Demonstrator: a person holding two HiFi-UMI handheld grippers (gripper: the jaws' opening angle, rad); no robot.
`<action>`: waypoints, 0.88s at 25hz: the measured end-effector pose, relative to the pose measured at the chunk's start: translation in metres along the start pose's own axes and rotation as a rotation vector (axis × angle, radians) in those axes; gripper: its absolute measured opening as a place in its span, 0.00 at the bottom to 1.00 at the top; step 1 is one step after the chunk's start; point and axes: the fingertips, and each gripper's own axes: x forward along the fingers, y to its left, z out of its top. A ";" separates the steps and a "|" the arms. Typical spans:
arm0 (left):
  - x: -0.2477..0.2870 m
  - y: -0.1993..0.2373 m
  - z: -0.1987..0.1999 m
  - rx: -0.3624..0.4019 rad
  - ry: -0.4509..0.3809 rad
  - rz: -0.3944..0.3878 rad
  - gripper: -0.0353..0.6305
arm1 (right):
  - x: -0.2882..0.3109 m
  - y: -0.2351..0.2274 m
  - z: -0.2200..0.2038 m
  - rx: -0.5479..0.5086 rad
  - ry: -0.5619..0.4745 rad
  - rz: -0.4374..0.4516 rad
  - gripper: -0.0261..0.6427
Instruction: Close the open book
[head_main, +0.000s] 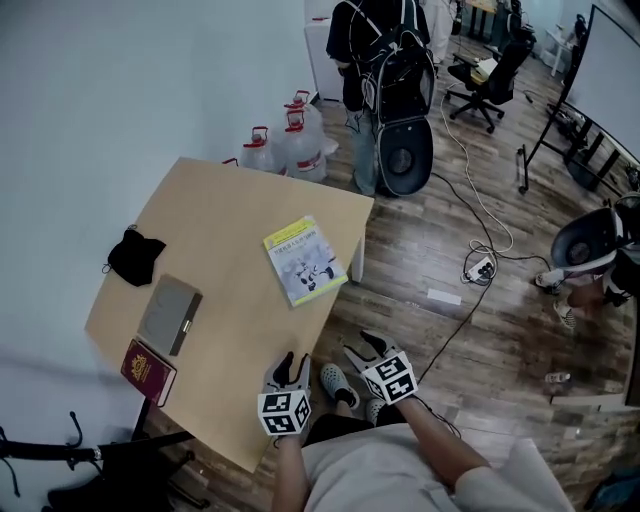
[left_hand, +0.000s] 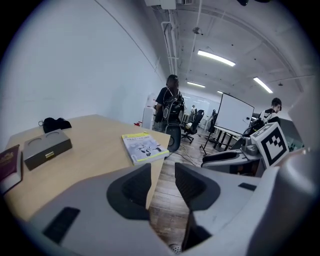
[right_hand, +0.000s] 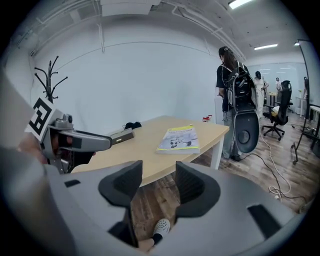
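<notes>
The book (head_main: 305, 262) lies shut and flat near the far right edge of the wooden table (head_main: 225, 215), its yellow-bordered cover facing up. It also shows in the left gripper view (left_hand: 145, 147) and the right gripper view (right_hand: 180, 138). My left gripper (head_main: 291, 360) hovers over the table's near corner, well short of the book, open with nothing between its jaws (left_hand: 162, 172). My right gripper (head_main: 362, 345) is beside it, off the table edge over the floor, also open and empty (right_hand: 158, 170). Neither gripper touches the book.
On the table's left side lie a grey box (head_main: 170, 314), a dark red booklet (head_main: 148, 371) and a black cloth (head_main: 135, 256). Water bottles (head_main: 290, 140) stand behind the table. A person with a backpack (head_main: 385, 60) stands beyond it; cables (head_main: 480, 265) trail on the floor.
</notes>
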 end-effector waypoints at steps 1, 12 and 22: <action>-0.002 -0.004 0.000 0.002 -0.004 0.004 0.29 | -0.005 -0.001 0.000 0.001 -0.008 -0.003 0.36; -0.024 -0.037 0.000 0.025 -0.055 0.042 0.22 | -0.049 -0.002 -0.008 -0.045 -0.040 -0.003 0.28; -0.032 -0.054 -0.003 0.038 -0.075 0.050 0.10 | -0.068 -0.002 -0.009 -0.081 -0.057 0.003 0.19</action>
